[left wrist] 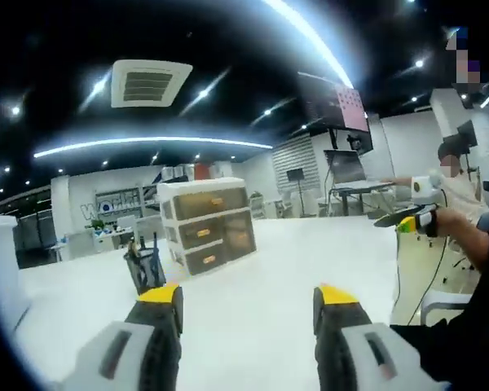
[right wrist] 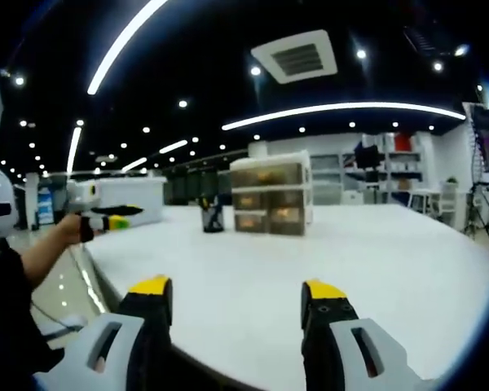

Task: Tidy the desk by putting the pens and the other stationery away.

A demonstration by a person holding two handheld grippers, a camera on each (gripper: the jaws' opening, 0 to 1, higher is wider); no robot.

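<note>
Both the left hand-held gripper (left wrist: 248, 305) and the right hand-held gripper (right wrist: 236, 297) are hanging open, empty — facing the drawers (right wrist: 270, 195) and pen cup (right wrist: 213, 216) far across the worktop (right wrist: 326, 252); next, finding loose stationery.

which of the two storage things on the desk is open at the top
The black mesh pen cup beside the drawer unit: it is open-topped with pens sticking out, while the unit's drawers are all shut.

One drawer unit (right wrist: 270, 194), one pen holder (right wrist: 212, 216), one table (right wrist: 350, 252); two grippers: left (left wrist: 248, 305), right (right wrist: 236, 297).
</note>
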